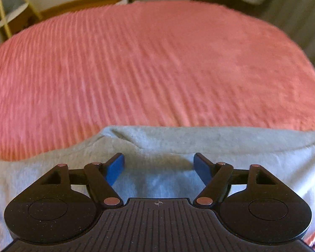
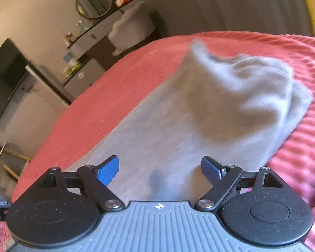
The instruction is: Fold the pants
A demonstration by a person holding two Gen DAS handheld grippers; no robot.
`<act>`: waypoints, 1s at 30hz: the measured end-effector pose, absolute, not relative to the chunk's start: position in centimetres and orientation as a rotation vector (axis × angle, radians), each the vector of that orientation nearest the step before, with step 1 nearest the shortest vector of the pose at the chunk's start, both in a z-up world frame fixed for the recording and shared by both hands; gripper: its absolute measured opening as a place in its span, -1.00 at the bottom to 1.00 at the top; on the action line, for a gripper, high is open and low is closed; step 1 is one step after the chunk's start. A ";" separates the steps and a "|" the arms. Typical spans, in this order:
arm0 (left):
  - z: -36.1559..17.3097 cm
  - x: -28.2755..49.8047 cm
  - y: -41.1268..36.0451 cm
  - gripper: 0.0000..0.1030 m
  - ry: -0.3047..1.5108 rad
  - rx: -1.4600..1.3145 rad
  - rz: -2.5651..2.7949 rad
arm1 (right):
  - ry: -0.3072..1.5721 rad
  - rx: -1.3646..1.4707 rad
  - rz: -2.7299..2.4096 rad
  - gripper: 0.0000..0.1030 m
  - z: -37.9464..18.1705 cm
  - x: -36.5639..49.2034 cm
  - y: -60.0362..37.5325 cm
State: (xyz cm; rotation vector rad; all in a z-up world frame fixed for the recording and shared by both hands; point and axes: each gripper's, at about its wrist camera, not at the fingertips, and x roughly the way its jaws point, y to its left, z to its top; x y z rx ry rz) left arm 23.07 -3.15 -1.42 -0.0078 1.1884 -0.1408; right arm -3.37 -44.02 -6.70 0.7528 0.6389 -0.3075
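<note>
Light grey pants (image 1: 178,145) lie on a coral ribbed bedspread (image 1: 136,63). In the left wrist view their folded edge runs across the lower frame. My left gripper (image 1: 158,168) is open just over the grey cloth, its blue pads apart and holding nothing. In the right wrist view the pants (image 2: 199,109) stretch away from me in a long band with a bunched, raised end at the far right. My right gripper (image 2: 159,171) is open above the near part of the cloth, empty.
The bedspread (image 2: 115,79) extends far beyond the pants. Around the bed stand a yellow-legged shelf (image 1: 8,14), a dark TV (image 2: 4,79), a cabinet with small items (image 2: 82,63), a round mirror (image 2: 94,2) and a pale chair (image 2: 132,29).
</note>
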 end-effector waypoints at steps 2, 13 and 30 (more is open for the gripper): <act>-2.4 24.0 -3.5 0.23 1.252 -0.015 -0.111 | 0.659 0.723 -0.284 0.67 -6.6 -2.8 -43.2; -0.7 24.3 -3.3 -0.98 1.006 0.062 0.032 | 0.606 0.686 -0.411 0.68 -5.7 -4.9 -46.0; -0.7 12.0 -2.7 0.10 0.918 -0.112 -0.148 | 0.551 0.938 -0.528 0.03 -8.8 -6.8 -57.9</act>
